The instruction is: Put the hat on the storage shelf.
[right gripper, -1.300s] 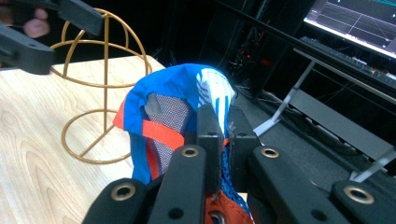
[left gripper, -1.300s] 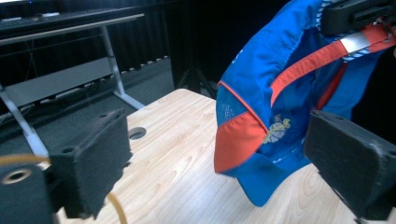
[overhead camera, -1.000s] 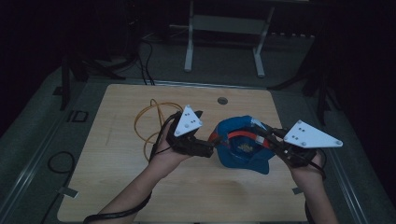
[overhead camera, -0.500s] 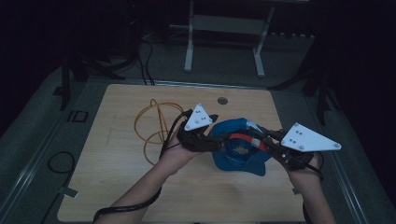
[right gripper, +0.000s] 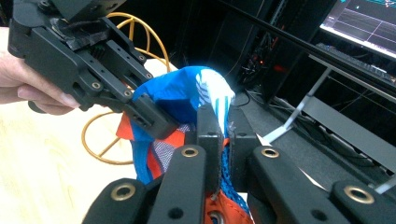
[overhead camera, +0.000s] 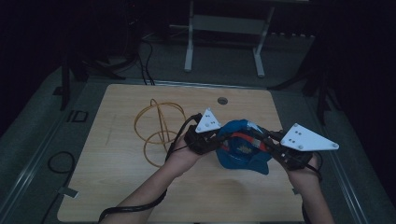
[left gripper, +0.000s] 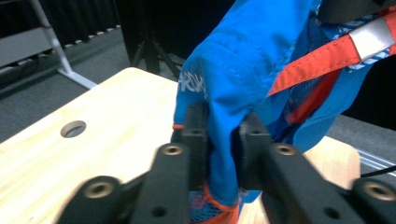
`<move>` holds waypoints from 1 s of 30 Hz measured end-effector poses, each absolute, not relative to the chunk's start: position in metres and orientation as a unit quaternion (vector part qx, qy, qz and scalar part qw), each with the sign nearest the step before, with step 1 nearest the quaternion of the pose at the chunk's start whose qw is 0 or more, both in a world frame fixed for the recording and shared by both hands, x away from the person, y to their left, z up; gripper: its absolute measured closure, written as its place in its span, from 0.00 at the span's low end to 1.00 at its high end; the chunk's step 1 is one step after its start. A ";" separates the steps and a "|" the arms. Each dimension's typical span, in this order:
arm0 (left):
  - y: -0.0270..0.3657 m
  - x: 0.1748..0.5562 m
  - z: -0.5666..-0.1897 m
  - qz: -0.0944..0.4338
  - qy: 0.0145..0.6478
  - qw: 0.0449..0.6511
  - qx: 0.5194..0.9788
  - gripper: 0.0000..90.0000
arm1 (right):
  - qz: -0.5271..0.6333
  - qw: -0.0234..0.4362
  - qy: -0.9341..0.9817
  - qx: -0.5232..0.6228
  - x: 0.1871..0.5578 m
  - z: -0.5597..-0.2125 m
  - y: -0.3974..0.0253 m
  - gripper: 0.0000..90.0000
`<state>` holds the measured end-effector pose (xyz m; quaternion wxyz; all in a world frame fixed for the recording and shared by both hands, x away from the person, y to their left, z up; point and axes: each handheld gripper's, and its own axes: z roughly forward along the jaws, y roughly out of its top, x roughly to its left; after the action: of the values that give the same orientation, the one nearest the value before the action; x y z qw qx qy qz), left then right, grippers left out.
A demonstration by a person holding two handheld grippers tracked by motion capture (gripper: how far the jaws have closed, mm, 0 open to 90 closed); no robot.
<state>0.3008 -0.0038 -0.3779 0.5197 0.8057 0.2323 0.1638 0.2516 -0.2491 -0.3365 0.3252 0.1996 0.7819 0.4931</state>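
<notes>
Garment: the blue and orange garment (overhead camera: 243,150) is hanging between your two grippers, lifted over the table (overhead camera: 116,186) toward its right edge, lower hem looks like it's brushing or just above the wood, can't tell which.

Left gripper: your left gripper (overhead camera: 217,138) has its jaws pinched on a fold of blue fabric; in the left gripper view the cloth (left gripper: 233,93) runs right down between the pads, so that's a solid bite.

Right gripper: your right gripper (overhead camera: 266,138) is clamped on the other side, on the mesh and white-printed edge (right gripper: 212,100). Thinner bite there, looks like edge only.

Step in hand: I'd guess you're opening it out or getting ready to fold.

How to do it well: draw the hands apart slowly and level, keep both pinches firm, and watch the right one since mesh may slip.

Orange strap: the strap with the grey tab (left gripper: 336,51) hangs loose, so don't let it snag a jaw.

Yellow hoops: the wire hoops (overhead camera: 159,130) sit left of centre, near your left hand. Stay clear of them.
</notes>
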 end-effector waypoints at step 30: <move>0.002 0.289 -0.344 0.230 0.210 0.523 0.793 0.97 | 0.553 0.279 0.760 0.198 0.230 -0.336 -0.259 0.79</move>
<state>0.2892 0.0020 -0.3435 0.5231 0.7932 0.2103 0.2299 0.2299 -0.2594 -0.3359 0.2788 0.1984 0.7599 0.5527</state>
